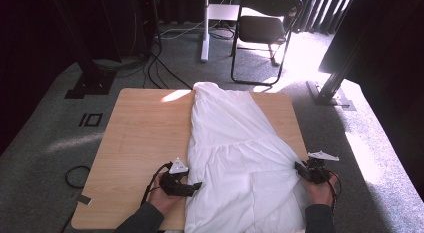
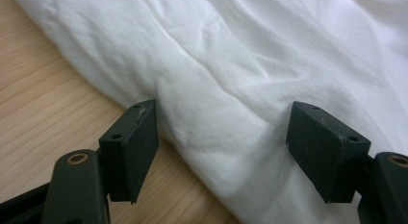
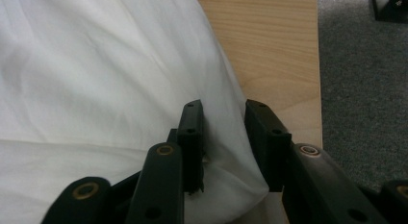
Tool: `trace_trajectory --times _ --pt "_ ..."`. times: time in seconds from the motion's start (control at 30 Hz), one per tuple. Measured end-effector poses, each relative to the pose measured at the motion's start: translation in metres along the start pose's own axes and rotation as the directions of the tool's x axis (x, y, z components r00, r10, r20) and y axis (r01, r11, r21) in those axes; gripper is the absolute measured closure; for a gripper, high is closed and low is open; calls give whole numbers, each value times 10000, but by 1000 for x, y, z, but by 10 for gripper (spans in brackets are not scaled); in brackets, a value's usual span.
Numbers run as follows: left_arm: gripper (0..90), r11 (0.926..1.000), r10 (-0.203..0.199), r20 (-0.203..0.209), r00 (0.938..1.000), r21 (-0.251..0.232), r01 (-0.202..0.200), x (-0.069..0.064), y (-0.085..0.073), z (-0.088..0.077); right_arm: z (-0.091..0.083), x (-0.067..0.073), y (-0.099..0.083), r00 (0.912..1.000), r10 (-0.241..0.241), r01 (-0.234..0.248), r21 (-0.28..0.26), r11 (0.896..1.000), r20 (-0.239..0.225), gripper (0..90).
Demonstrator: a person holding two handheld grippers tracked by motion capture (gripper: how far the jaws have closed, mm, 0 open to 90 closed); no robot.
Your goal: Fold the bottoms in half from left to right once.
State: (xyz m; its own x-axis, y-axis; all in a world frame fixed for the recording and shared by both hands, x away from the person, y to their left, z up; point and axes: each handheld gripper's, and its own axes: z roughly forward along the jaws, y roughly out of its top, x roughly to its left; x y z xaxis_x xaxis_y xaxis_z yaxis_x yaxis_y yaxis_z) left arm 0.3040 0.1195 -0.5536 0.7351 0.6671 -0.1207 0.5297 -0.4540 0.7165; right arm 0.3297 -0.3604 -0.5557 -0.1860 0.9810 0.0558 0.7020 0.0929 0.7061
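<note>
One white dress [image 1: 235, 153] lies lengthwise on the wooden table [image 1: 140, 138]. The left gripper [image 2: 223, 152] gapes wide over its left edge; the right gripper [image 3: 223, 137] has its right edge between narrowly parted jaws. A folding chair [image 1: 265, 28] stands beyond on carpet [image 1: 45, 143].

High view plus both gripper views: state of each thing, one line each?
Dress: laid flat on the table, lengthwise, lightly wrinkled, its near end over the near edge.
Left gripper: open, jaws astride the dress's left edge.
Right gripper: jaws nearly closed on the right edge's fold.
Table: left half bare.
Chair: unfolded, on the floor beyond.
</note>
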Motion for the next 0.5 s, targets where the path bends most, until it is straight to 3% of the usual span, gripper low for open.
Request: trace_trajectory --times 0.1,0.17,0.3,0.4,0.5 --pt "350 9996 286 -468 9985 76 -283 -4 2 4 0 -1 -2 10000 63 -64 -83 9999 -53 675" --pt "478 9984 534 -939 9941 241 -513 -5 5 3 0 0 -2 10000 62 -63 -82 9999 -45 675" --pt "688 9995 270 -1023 9944 191 -251 0 7 3 0 1 -2 9999 105 -106 -80 9999 -4 702" --pt "753 9985 478 -1436 9885 330 -435 4 10 2 1 5 -1 9998 208 -208 -96 9997 -34 750" --pt "757 9977 550 -1898 9803 492 -464 14 10 -2 3 13 0 9999 19 -20 -78 10000 -110 759"
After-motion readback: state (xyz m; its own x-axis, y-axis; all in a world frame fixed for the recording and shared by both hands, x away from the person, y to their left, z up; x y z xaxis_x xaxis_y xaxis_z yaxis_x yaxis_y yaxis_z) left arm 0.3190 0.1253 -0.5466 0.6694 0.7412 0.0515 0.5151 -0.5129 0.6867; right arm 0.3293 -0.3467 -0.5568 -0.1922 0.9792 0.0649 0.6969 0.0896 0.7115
